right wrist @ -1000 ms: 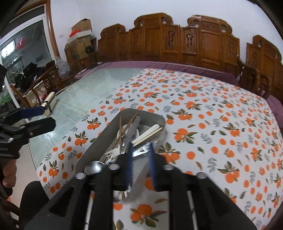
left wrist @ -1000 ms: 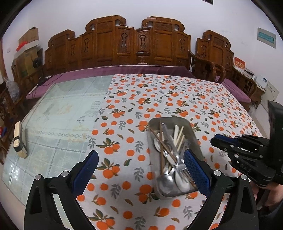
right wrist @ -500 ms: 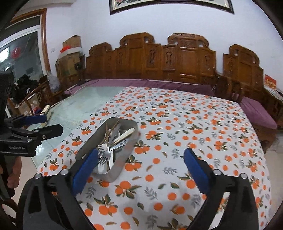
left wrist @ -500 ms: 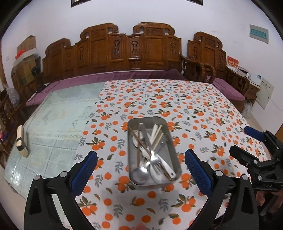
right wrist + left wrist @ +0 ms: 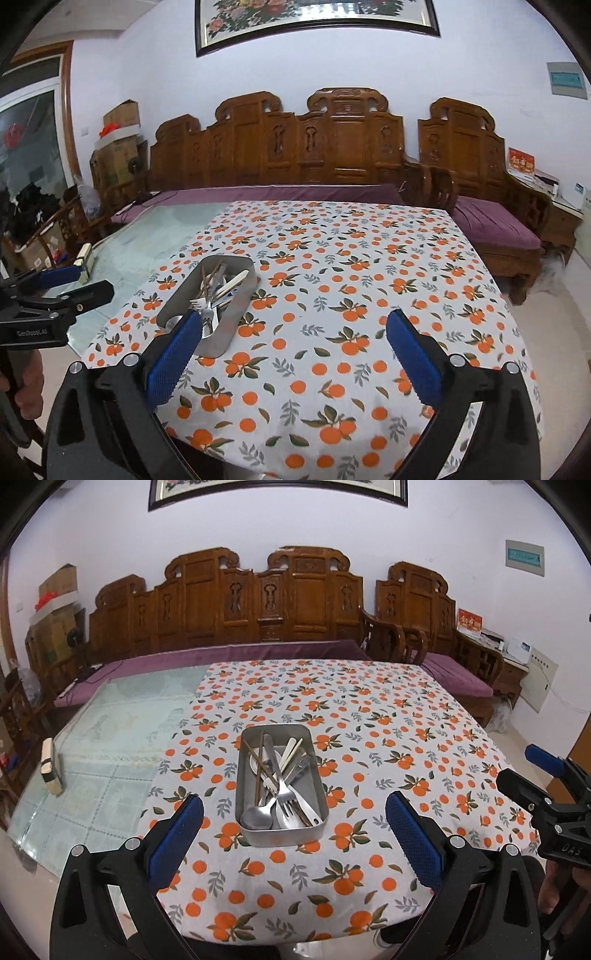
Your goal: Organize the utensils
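Note:
A metal tray (image 5: 320,790) sits on the orange-print tablecloth (image 5: 388,738) near the front edge. It holds forks, spoons (image 5: 256,816) and chopsticks (image 5: 290,751) piled together. The tray also shows in the right wrist view (image 5: 236,314), left of centre. My left gripper (image 5: 293,836) is open and empty, held back from the tray above the table's front edge. My right gripper (image 5: 293,354) is open and empty, to the right of the tray. The right gripper shows at the right edge of the left wrist view (image 5: 532,779).
The cloth covers the right part of a glass-topped table (image 5: 122,716). A small block (image 5: 50,768) lies on the glass at the left. A carved wooden bench (image 5: 266,602) with a purple cushion stands behind the table. Boxes are stacked at the far left.
Both grippers have pulled back and up from the tray. The right gripper was shut close over the tray a second ago and is now wide open and empty.

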`<state>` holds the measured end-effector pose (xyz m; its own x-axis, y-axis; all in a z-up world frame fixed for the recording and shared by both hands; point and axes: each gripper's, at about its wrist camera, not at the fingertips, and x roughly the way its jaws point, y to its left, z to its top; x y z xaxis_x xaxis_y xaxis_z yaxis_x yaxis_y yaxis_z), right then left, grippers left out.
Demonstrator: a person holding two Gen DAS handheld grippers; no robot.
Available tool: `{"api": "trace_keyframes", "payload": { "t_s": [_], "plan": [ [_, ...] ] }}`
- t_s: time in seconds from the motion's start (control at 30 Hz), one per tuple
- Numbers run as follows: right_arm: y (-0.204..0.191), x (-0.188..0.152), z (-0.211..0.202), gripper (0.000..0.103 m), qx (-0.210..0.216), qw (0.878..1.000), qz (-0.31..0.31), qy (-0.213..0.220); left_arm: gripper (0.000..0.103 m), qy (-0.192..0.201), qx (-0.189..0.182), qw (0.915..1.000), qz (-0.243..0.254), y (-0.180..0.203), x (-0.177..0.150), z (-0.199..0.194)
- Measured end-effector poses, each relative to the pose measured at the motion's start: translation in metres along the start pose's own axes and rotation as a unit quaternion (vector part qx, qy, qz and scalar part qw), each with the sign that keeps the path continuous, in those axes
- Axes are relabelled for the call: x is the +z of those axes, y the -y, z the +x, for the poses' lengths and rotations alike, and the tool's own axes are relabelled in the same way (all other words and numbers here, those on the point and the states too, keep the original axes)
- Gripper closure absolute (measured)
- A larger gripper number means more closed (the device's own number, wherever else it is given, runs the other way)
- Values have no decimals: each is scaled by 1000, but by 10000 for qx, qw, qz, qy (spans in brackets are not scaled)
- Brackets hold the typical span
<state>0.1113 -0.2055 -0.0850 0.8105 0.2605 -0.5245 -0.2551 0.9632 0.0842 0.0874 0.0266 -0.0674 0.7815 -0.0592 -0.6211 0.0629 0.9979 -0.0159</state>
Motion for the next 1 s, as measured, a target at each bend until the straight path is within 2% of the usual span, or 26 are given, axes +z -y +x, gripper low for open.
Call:
{"api": "trace_keyframes", "payload": {
  "t_s": [0.3, 1.0],
  "plan": [
    [3, 2, -36, 3, -113, 9995, 66, 299, 8, 303, 35, 9995, -53, 9, 5, -38],
    [-12, 49, -119, 3, -246, 9918, -122, 1250, 8, 1241, 80, 9922, 8, 30, 43, -117]
  ]
}}
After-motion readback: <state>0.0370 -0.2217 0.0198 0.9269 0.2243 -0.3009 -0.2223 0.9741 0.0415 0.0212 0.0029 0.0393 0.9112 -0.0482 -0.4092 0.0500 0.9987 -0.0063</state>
